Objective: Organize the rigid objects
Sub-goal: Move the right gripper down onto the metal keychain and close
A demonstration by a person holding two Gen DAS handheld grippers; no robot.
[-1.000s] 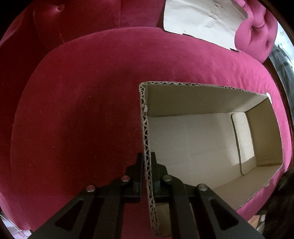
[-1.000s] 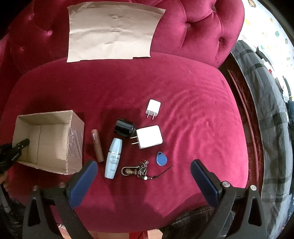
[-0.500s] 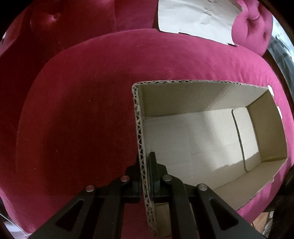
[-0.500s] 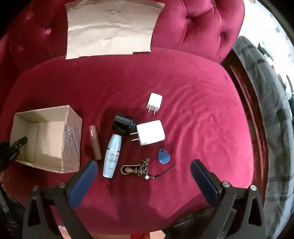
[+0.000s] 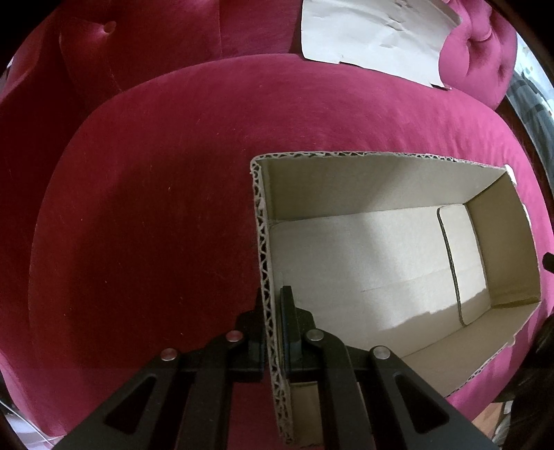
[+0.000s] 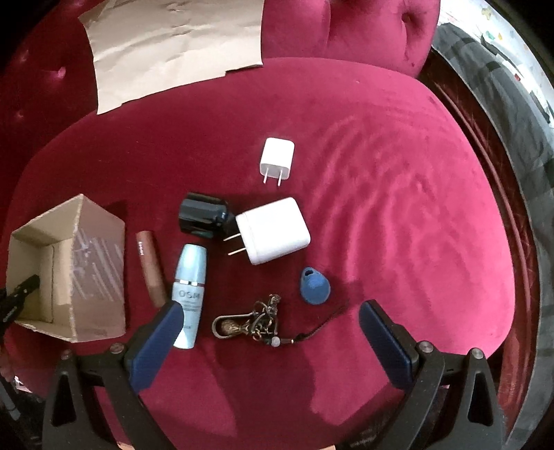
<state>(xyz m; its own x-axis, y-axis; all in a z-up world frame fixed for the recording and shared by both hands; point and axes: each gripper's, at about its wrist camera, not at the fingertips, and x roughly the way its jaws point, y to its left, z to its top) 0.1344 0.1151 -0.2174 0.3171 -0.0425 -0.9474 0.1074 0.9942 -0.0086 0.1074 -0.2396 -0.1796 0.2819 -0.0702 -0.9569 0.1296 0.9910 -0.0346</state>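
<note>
My left gripper is shut on the near wall of an empty cardboard box standing on a red velvet seat. The box also shows at the left of the right wrist view. My right gripper is open and empty, low over a brass key ring. Around it lie a light blue OSM bottle, a brown lipstick tube, a black cap, a large white charger, a small white charger and a blue key fob.
A sheet of brown paper leans on the tufted backrest, also seen in the left wrist view. A dark plaid fabric lies beyond the seat's right edge.
My right gripper has moved down and forward toward the objects, which now look larger. My left gripper keeps its hold on the box wall, and the box has shifted slightly.
</note>
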